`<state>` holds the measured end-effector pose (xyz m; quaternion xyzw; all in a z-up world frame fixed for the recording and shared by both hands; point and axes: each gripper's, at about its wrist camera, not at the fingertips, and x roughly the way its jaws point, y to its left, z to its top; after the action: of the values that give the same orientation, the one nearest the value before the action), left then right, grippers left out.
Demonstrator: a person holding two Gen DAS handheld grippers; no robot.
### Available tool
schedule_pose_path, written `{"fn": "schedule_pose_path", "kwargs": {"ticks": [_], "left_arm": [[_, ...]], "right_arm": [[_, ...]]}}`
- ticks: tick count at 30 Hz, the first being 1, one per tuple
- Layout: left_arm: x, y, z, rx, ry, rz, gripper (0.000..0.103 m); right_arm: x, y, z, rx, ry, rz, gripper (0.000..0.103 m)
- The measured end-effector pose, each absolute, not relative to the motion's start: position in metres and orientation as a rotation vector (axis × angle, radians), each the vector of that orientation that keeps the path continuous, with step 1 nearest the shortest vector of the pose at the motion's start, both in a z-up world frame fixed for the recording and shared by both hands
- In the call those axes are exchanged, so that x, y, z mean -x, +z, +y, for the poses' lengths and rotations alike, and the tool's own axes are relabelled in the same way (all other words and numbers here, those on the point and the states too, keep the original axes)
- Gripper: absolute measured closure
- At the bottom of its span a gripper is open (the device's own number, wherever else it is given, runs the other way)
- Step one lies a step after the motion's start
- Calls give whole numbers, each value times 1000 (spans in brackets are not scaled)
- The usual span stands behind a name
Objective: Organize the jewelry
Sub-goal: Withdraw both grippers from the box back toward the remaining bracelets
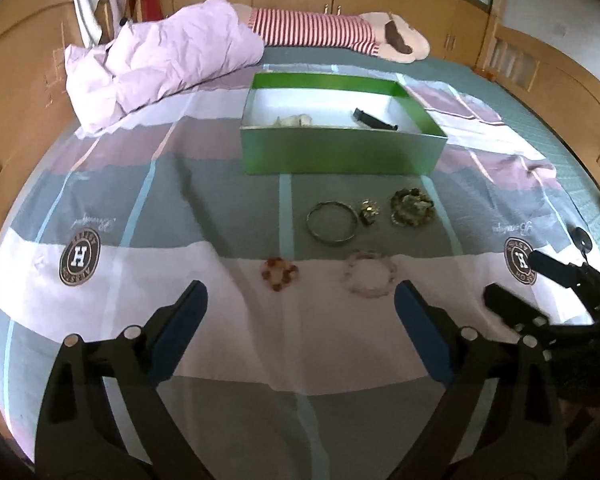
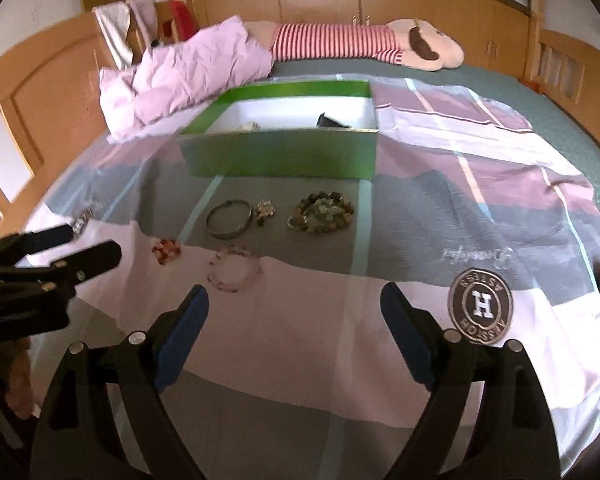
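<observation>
Five jewelry pieces on the bed sheet (image 1: 100, 184): metal bangle (image 1: 332, 222), brooch (image 1: 369, 211), dark bead bracelet (image 1: 413, 208), amber bracelet (image 1: 280, 274), pink bracelet (image 1: 370, 276). Beyond them, green box (image 1: 336, 152), unobstructed. Left tongs (image 1: 300, 310) and right tongs (image 2: 294, 310) spread wide, empty.

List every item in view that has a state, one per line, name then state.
Green box: open, no lid, on the bedspread.
Black item: lying inside the box.
Pale item: lying inside the box.
Metal bangle: flat on the bedspread, outside the box.
Pink bead bracelet: flat, outside the box.
Left claw: open, empty.
Right claw: open, empty.
</observation>
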<state>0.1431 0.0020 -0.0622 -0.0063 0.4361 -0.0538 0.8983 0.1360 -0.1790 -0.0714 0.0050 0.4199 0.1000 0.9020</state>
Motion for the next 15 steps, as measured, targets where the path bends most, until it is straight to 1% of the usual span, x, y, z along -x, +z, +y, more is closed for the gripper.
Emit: {"fn": "schedule_pose_path", "kwargs": {"ticks": [4, 9, 15], "left_arm": [[-149, -64, 10, 34, -92, 912, 14], [-152, -59, 27, 68, -64, 902, 14], [-159, -58, 48, 110, -29, 899, 14]], "right_arm": [[-152, -85, -163, 16, 214, 893, 17], [-174, -104, -132, 71, 225, 893, 17], [-187, -134, -108, 66, 218, 944, 17]]}}
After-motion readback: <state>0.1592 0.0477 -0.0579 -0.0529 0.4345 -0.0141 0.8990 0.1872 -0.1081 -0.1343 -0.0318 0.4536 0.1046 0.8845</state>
